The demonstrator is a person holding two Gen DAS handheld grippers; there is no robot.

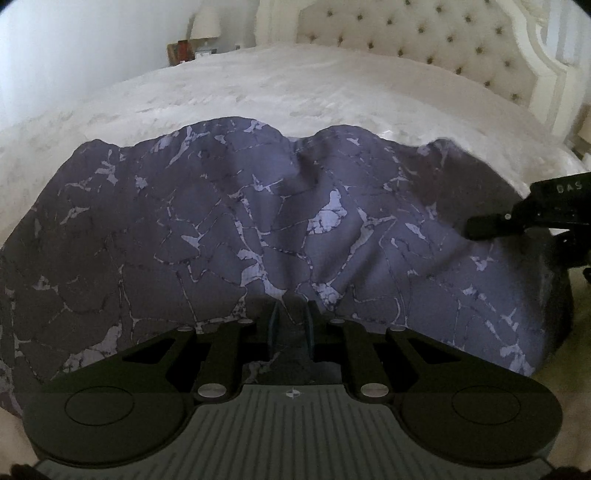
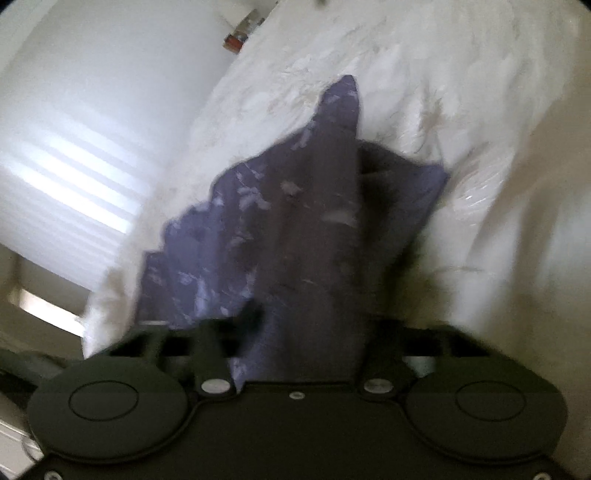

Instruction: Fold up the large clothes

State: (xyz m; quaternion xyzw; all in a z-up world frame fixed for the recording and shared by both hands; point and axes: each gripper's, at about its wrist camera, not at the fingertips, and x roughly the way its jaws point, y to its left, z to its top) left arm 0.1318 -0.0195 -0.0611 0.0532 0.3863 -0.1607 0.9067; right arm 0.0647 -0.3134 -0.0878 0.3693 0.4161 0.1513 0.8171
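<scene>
A large dark purple garment [image 1: 280, 229] with a pale cracked-marble print lies spread over the near part of a white bed [image 1: 295, 85]. My left gripper [image 1: 291, 314] is shut on the garment's near edge, with cloth pinched between the fingers. My right gripper [image 1: 480, 227] shows at the right of the left wrist view, gripping the garment's right side. In the blurred right wrist view the garment [image 2: 295, 229] drapes over that gripper [image 2: 295, 332] and hides its fingers; cloth runs straight into it.
A cream tufted headboard [image 1: 424, 40] stands at the far end of the bed. A nightstand with a lamp [image 1: 207, 26] and small items sits at the far left. A bright window with blinds [image 2: 74, 177] shows in the right wrist view.
</scene>
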